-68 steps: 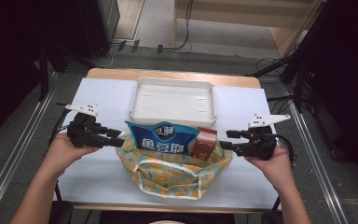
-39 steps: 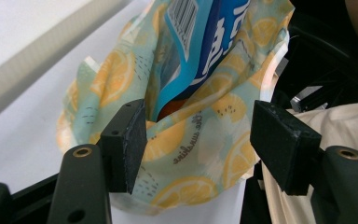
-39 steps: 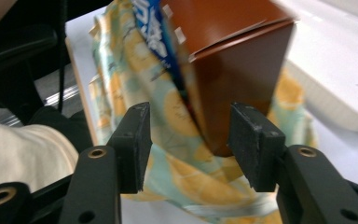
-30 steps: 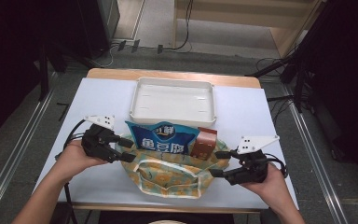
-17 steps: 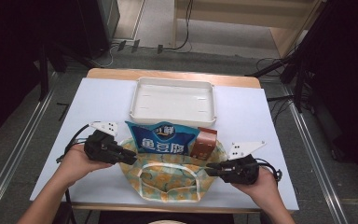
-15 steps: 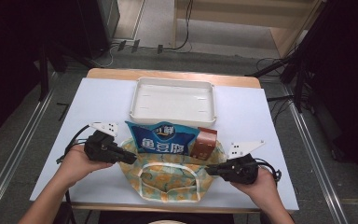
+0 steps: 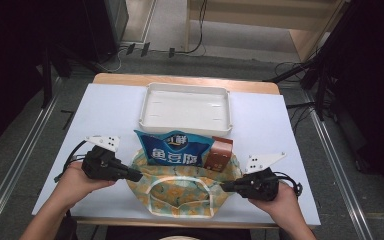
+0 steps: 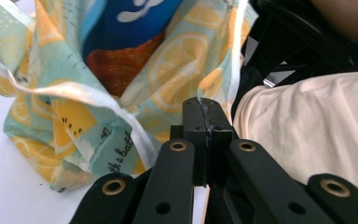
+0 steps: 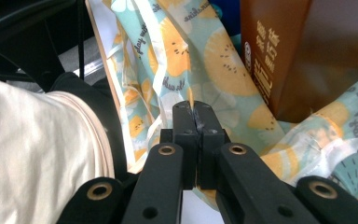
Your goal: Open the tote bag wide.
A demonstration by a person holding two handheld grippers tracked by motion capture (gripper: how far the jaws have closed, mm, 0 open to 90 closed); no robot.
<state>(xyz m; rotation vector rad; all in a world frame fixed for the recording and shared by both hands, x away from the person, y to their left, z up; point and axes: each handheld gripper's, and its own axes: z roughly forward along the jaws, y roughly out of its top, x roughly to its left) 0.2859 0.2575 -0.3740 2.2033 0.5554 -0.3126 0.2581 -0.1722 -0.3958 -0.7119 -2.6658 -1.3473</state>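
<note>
Both tongs have dropped toward the near edge and just closed: left tongs (image 7: 139, 176) and right tongs (image 7: 223, 186) each pinch the rim of the lemon-print bag (image 7: 180, 192), which sits at the near middle of the surface (image 7: 105, 107), holding a blue packet (image 7: 172, 150) and brown carton (image 7: 219, 154).

The blue snack bag (image 7: 172, 150), between the two grippers, bears large white Chinese characters reading 鱼豆腐. The lemon-print cloth bag (image 8: 98, 158) carries script, "a bath" left of the left gripper's jaws, "my" above the right gripper's
</note>
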